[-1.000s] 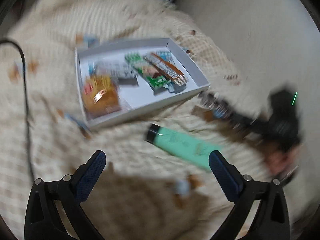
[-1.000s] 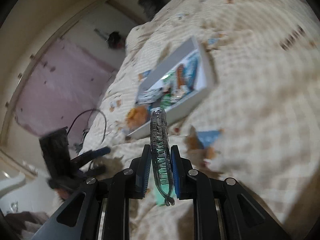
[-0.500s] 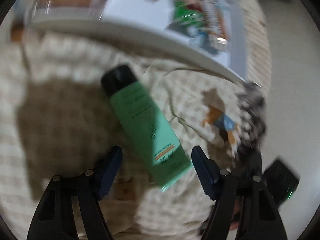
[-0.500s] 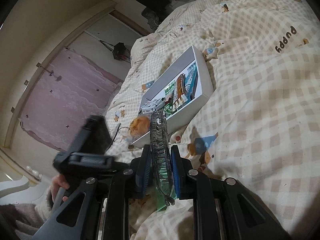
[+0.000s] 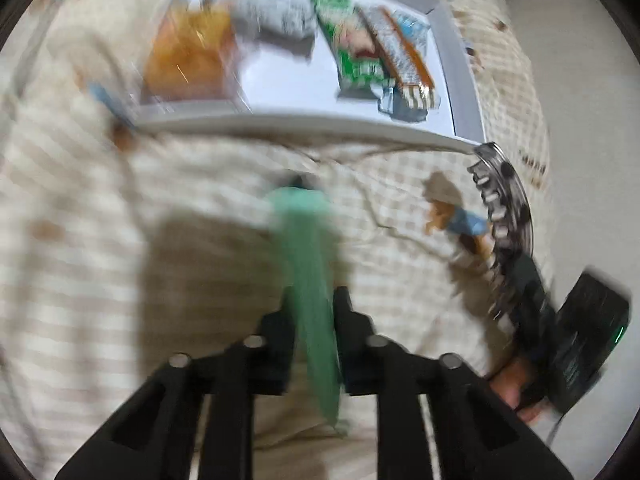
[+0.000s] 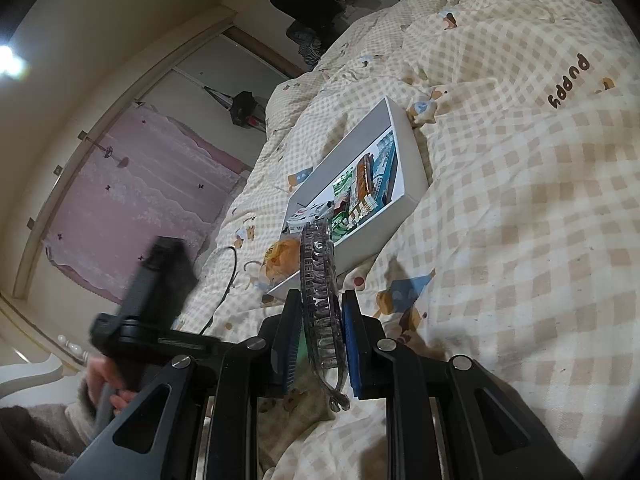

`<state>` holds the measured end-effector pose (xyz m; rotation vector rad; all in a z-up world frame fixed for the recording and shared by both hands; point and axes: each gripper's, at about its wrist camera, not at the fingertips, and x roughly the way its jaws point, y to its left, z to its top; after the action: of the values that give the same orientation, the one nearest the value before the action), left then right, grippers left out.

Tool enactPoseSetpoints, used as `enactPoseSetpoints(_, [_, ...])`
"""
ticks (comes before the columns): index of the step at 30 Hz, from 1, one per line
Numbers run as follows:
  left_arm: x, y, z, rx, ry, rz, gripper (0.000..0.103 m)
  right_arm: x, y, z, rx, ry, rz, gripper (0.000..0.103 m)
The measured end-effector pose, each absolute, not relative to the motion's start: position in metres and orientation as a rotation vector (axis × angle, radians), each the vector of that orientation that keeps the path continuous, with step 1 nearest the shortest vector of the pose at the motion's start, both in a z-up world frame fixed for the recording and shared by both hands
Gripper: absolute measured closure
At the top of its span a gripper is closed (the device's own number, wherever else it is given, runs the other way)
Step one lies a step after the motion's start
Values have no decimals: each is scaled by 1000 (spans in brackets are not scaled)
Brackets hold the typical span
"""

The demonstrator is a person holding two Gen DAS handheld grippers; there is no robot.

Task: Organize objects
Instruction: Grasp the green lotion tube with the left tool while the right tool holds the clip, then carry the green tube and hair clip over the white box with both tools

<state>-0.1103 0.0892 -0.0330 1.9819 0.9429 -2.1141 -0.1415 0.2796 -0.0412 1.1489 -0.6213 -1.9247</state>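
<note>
While left tongs (image 5: 312, 312) pinch one green tube (image 5: 304, 248), right tongs (image 6: 320, 332) pinch one clear comb (image 6: 318, 280).

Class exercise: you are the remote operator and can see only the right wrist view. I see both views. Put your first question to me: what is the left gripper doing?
Observer: The left gripper is shut on a green tube; its jaws have just closed on it.
Operator: Where does the tube sit relative to the white box?
Observer: On the checked blanket just in front of the white box's near wall, outside the box.
Operator: From your other view, what does my right gripper hold?
Observer: A clear, dark-toothed hair comb, curving up to the box's near right corner.
Operator: Any room left in the box?
Observer: Yes, a bare white patch in its middle, between the orange packet and the green packet.
</note>
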Motion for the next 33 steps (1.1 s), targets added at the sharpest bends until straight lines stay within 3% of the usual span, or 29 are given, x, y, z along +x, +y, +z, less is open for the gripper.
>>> enactPoseSetpoints(3, [-100, 84, -23, 2027, 751, -2194, 88, -142, 279, -42, 1152, -621, -1924, 82])
enactPoseSetpoints(8, [-84, 71, -41, 2086, 847, -2164, 89, -140, 278, -41, 1160, -610, -1928, 82])
enactPoseSetpoints(15, [-80, 90, -37, 2083, 631, -2333, 89, -140, 275, -43, 1175, -596, -1933, 82])
enactPoseSetpoints(33, [-58, 31, 9, 1767, 865, -2630, 90, -141, 276, -42, 1171, -608, -1921, 82])
